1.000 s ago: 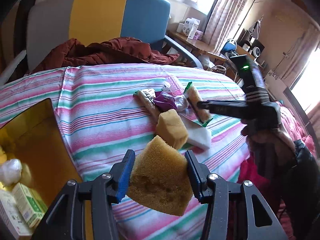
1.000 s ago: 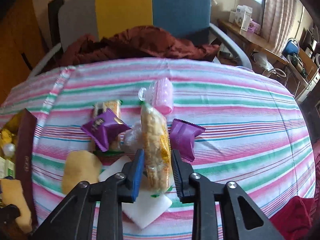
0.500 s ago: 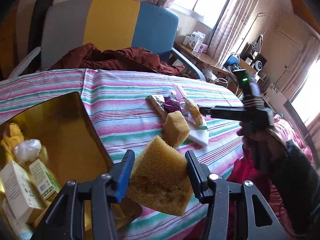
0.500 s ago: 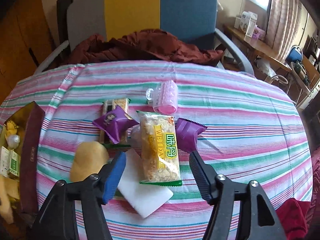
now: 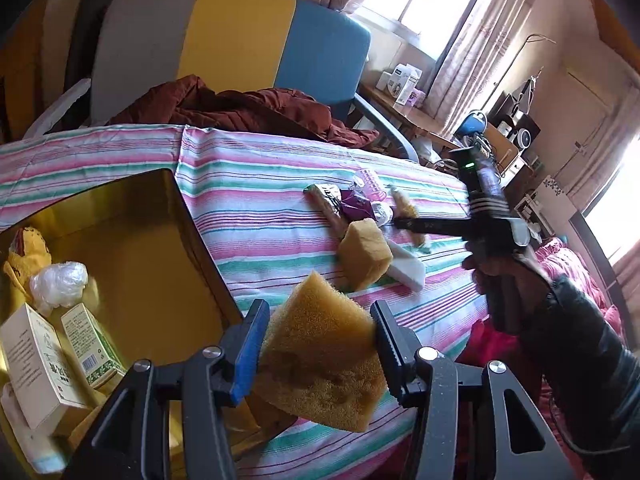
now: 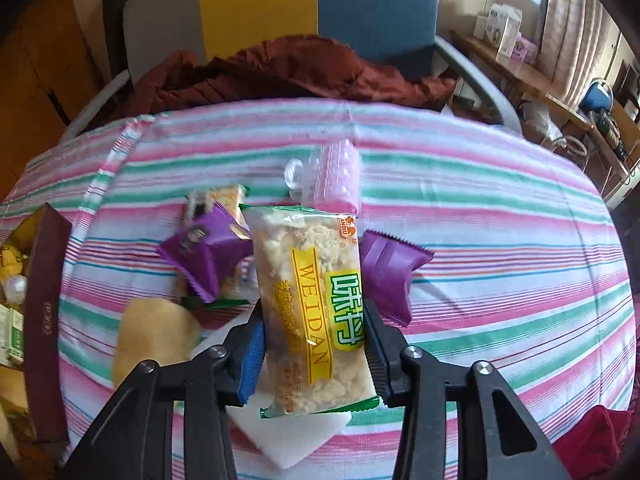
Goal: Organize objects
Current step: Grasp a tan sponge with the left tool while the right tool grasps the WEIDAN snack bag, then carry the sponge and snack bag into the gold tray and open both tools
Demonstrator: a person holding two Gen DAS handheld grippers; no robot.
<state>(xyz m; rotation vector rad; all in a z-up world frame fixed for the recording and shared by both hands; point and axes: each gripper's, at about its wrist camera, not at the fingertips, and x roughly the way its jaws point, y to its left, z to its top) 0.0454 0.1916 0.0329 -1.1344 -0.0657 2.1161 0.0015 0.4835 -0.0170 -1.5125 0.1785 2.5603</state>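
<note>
My left gripper point(image 5: 316, 344) is shut on a yellow-brown sponge point(image 5: 320, 356), held above the right edge of the gold-lined box point(image 5: 132, 248). My right gripper point(image 6: 314, 340) is shut on a clear snack packet with a yellow and green label point(image 6: 312, 304), over the pile on the striped cloth. The pile holds two purple sachets point(image 6: 208, 252), a pink bagged item point(image 6: 332, 178), a second sponge point(image 6: 152, 340) and a white block point(image 6: 296, 432). The right gripper point(image 5: 404, 222) also shows in the left wrist view, at the pile.
The box holds two small cartons point(image 5: 64, 352), a crumpled plastic lump point(image 5: 60, 280) and a yellow toy point(image 5: 24, 252). A dark red garment point(image 5: 240, 108) lies on the chair behind the table. The table edge falls away at the right, by a red cushion point(image 6: 600, 440).
The right gripper, open above the snack packet half a second ago, has closed on it. The left gripper has carried its sponge leftward toward the box, more of which shows.
</note>
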